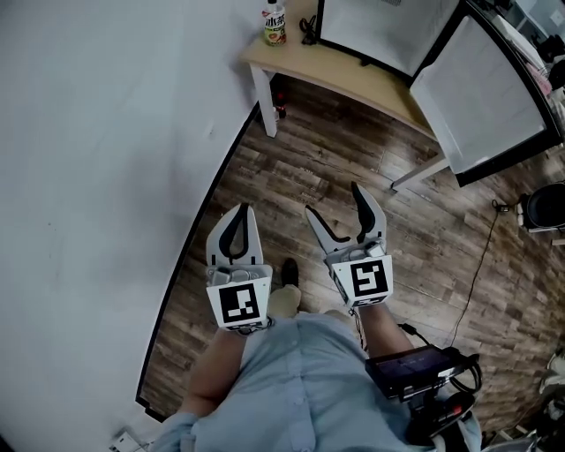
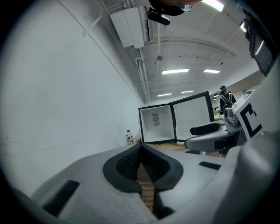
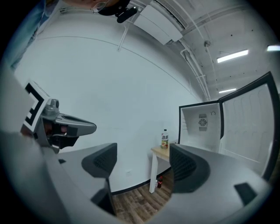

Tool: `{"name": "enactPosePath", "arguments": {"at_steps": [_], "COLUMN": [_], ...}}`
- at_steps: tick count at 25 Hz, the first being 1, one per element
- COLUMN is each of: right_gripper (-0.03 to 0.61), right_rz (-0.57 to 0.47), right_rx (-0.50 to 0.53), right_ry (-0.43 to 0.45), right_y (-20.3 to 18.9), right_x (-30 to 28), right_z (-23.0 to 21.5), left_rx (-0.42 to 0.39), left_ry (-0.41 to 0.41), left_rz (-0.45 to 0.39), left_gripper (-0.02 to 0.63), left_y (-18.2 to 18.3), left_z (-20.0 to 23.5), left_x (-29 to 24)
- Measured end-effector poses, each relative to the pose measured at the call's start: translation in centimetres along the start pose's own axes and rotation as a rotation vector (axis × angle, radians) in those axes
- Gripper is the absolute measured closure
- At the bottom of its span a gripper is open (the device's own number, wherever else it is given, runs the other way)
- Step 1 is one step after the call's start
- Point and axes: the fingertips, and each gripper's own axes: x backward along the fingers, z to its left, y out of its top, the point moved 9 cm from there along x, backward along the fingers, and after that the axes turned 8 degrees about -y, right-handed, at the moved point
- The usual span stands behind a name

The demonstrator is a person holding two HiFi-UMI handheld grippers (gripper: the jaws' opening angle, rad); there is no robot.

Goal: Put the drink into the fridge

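The drink, a clear bottle (image 1: 274, 24) with a yellow-green label, stands upright on the near left corner of a light wooden table (image 1: 353, 84). It also shows in the left gripper view as the bottle (image 2: 129, 138) and in the right gripper view as the bottle (image 3: 164, 141). Behind it, a small black fridge (image 1: 388, 31) stands with its door (image 1: 490, 97) swung wide and a white, empty inside (image 3: 202, 126). My left gripper (image 1: 240, 214) is shut with nothing in it. My right gripper (image 1: 334, 201) is open and empty. Both hang over the floor, well short of the table.
A white wall (image 1: 106, 177) with a black baseboard runs along the left. A small red-capped bottle (image 1: 281, 110) sits on the wood floor by the table leg. A dark item (image 1: 307, 31) lies beside the drink. A cable (image 1: 477, 265) trails across the floor at right.
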Motion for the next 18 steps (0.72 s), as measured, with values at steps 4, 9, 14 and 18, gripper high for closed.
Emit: {"name": "enactPosePath", "arguments": {"at_steps": [4, 9, 14, 18], "right_gripper": [0.202, 0.204, 0.206, 0.206], "right_rz": [-0.009, -0.025, -0.027, -0.006], "right_rx": [0.016, 0.028, 0.028, 0.016], "right_ry": [-0.023, -0.03, -0.047, -0.045], "right_y": [1.8, 3.1, 3.0, 1.8], "right_x": [-4.2, -7.4, -10.2, -12.6], "right_z": [-0.4, -1.0, -2.4, -3.2], "left_rx": [-0.03, -0.034, -0.03, -0.028], "left_ry": [-0.008, -0.017, -0.03, -0.033], "left_rz": [-0.035, -0.052, -0.04, -0.009], "left_gripper": [0.604, 0.604, 0.604, 0.604], "left_y": [0.9, 2.0, 2.1, 0.8], "left_z": [3.2, 5.4, 6.4, 7.1], "left_x": [-3.1, -6.1, -8.8, -11.0]}}
